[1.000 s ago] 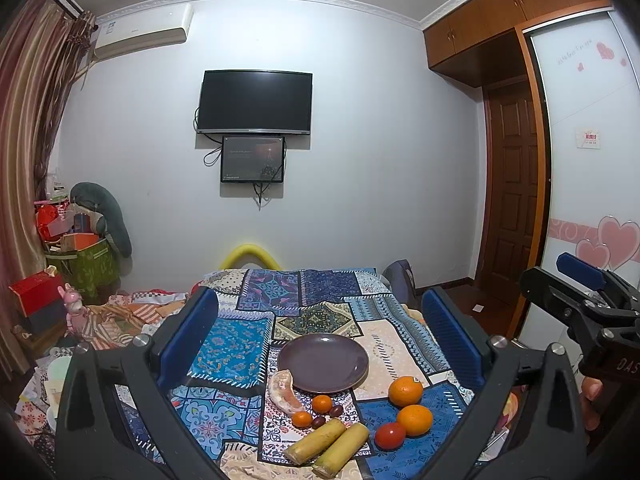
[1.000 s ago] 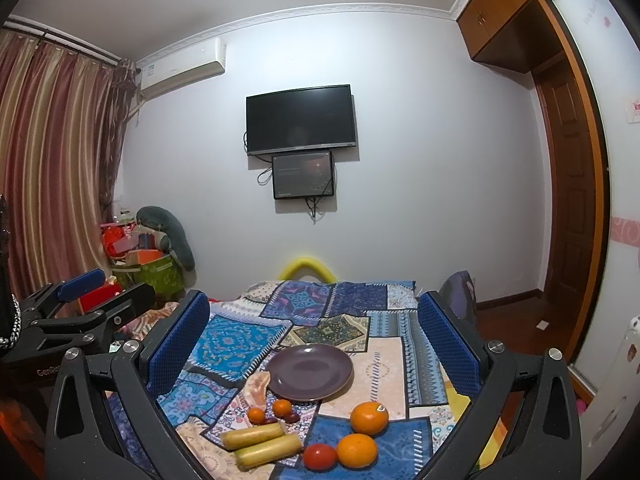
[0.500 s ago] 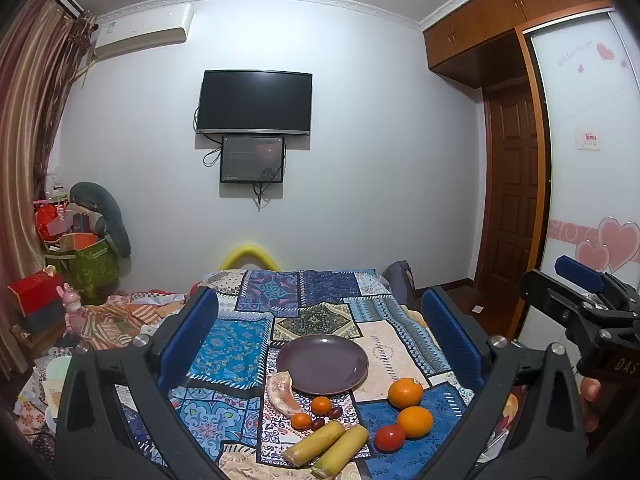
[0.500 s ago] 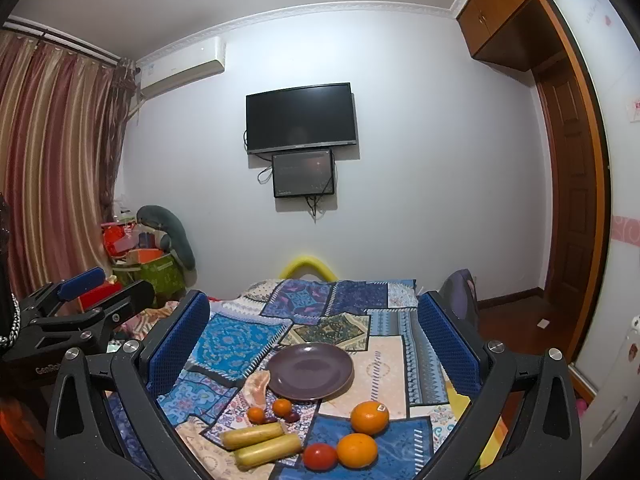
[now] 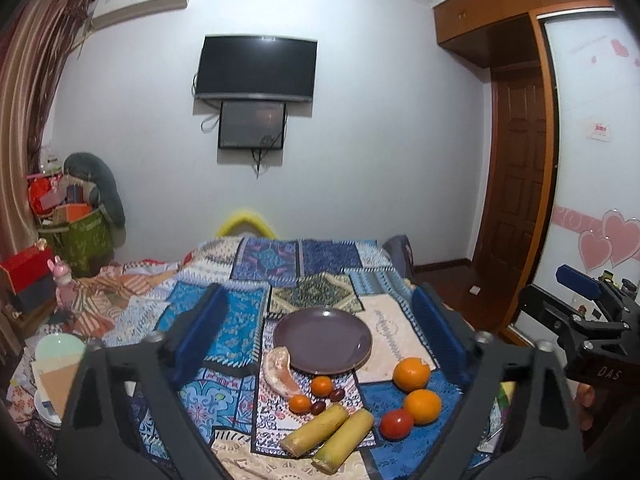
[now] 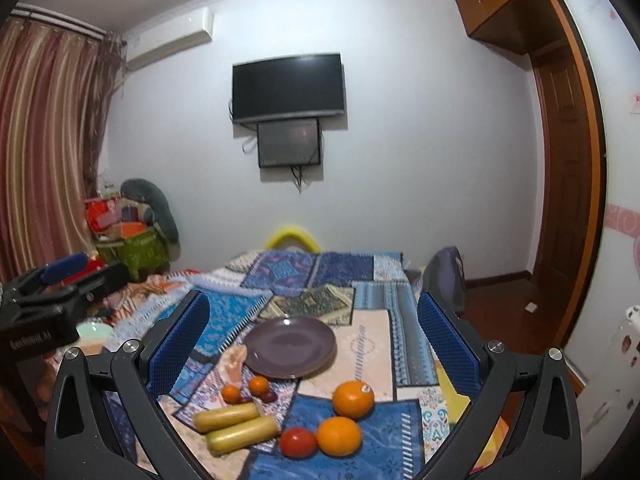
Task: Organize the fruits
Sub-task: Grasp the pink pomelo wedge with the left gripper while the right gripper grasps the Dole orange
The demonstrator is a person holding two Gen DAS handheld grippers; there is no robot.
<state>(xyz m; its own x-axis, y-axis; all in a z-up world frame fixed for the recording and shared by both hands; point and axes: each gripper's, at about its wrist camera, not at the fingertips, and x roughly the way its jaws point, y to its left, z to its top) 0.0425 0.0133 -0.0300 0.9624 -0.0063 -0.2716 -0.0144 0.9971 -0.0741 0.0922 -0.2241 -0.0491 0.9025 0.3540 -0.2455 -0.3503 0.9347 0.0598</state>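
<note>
A purple plate (image 5: 324,340) (image 6: 290,346) lies bare on the patchwork cloth. In front of it are a pomelo segment (image 5: 280,372), two small mandarins (image 5: 322,385), dark grapes (image 5: 337,394), two yellow-green cane pieces (image 5: 314,430) (image 6: 242,438), two oranges (image 5: 411,374) (image 6: 353,399) and a tomato (image 5: 396,424) (image 6: 298,442). My left gripper (image 5: 318,300) hovers short of the fruit; its jaws are closing with nothing between them. My right gripper (image 6: 312,300) stands open and empty, level with it on the right.
The patchwork cloth (image 5: 240,320) covers the surface up to the far wall. A pale bowl (image 5: 60,348) sits at the left edge beside striped fabric. A green bag (image 5: 76,240) with clutter stands far left, and a wooden door (image 5: 516,184) is on the right.
Both grippers have dipped slightly, so the plate and fruit sit higher in each view. The left jaws stand a little narrower than before.
</note>
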